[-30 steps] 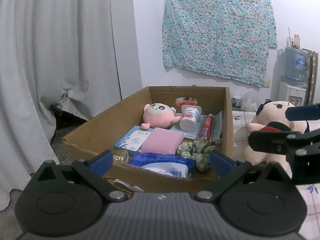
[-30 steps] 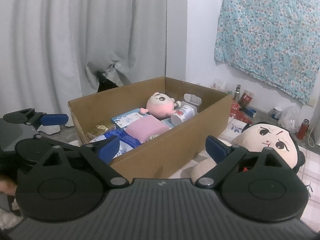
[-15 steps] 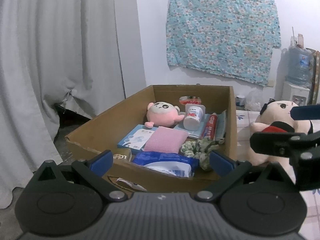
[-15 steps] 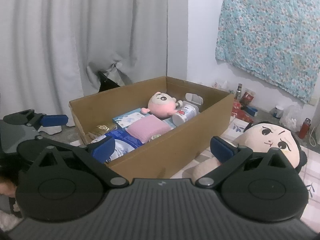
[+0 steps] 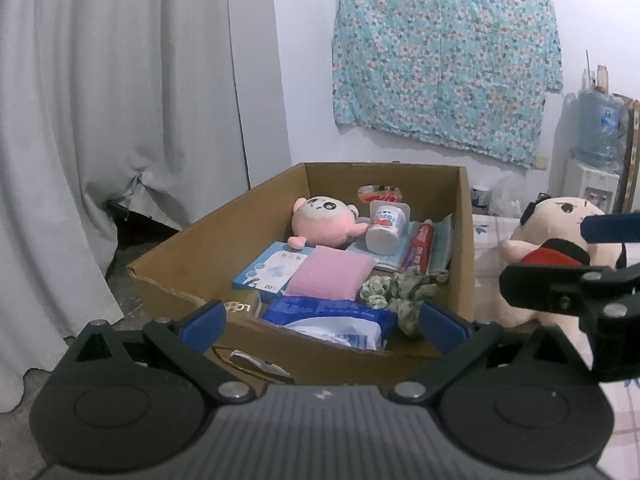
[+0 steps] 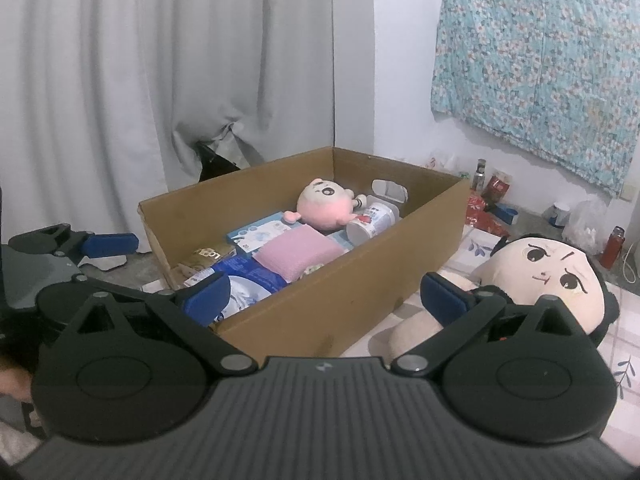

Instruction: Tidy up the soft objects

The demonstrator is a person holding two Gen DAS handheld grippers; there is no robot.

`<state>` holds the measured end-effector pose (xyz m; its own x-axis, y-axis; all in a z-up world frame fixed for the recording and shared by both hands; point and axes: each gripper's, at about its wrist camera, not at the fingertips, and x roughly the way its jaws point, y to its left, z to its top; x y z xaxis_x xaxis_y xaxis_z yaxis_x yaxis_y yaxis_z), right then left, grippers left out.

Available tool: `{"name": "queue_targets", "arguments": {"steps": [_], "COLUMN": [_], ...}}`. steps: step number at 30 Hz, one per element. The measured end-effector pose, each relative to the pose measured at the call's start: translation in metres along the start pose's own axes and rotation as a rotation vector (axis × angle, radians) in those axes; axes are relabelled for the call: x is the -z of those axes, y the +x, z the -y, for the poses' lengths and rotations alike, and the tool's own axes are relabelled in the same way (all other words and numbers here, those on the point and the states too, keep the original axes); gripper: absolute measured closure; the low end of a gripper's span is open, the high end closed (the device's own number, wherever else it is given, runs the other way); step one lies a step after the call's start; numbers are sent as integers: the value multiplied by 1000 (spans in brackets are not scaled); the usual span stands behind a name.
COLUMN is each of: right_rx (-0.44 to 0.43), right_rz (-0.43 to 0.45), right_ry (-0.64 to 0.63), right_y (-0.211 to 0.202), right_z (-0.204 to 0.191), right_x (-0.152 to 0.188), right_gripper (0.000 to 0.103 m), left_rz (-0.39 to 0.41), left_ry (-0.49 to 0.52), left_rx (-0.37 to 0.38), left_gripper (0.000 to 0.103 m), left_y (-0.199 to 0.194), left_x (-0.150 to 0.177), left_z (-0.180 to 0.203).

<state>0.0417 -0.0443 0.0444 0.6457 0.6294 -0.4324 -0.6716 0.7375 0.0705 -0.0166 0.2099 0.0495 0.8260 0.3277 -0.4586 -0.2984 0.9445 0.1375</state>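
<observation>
- The left gripper (image 5: 322, 322) hovered at the near edge of the box (image 5: 192, 256), fingers wide apart with nothing between them.
- The right gripper (image 6: 324, 294) hung beside the box's long wall, fingers spread wide and gripping nothing.
- Inside the box, a pink plush (image 5: 324, 222) lay toward the far end, touching a white cup (image 5: 386, 228) on its side.
- A pink sponge (image 5: 330, 274) sat mid-box between a blue packet (image 5: 272, 266) and a green scrunchie (image 5: 400, 290).
- A blue pouch (image 5: 332, 318) lay at the near end.
- A big doll (image 6: 548, 272) lay outside the box on the floral sheet (image 6: 476, 248), just beside the box's wall, partly behind the right gripper's right finger.
</observation>
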Motion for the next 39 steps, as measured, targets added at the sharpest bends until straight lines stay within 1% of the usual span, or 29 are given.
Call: {"name": "queue_targets", "arguments": {"steps": [9,17,21,24,28,31,34,39], "right_rx": [2,-4,-15,-25,-12,-2,-1,13], "right_rz": [1,-6,-10,-20,-15,-11,-13,-11], "right_ry": [-22,-14,-3,17,16,-4,1,-6], "right_y": [1,3,2,5,3,3,2,3], "right_z": [-4,-7,-6,-2,1,0,0,0], "right_x": [-2,-3,0,0,0,-1,0,-1], "right_gripper": [1,1,1,1,1,1,1,1], "left_rz": [-3,-7,-13,-24,-24,-30,-18,-19], "left_ry": [0,15,27,1,-33,-4,27,11], "left_rx": [2,8,-12,-26,-9,-16,-24,3], "left_gripper": [0,0,0,0,0,0,0,0], "left_y": [0,-2,-3,1,1,1,-1,-5], "left_x": [1,4,5,4,3,3,3,3], "left_z": [1,4,4,-2,-6,-3,3,2]}}
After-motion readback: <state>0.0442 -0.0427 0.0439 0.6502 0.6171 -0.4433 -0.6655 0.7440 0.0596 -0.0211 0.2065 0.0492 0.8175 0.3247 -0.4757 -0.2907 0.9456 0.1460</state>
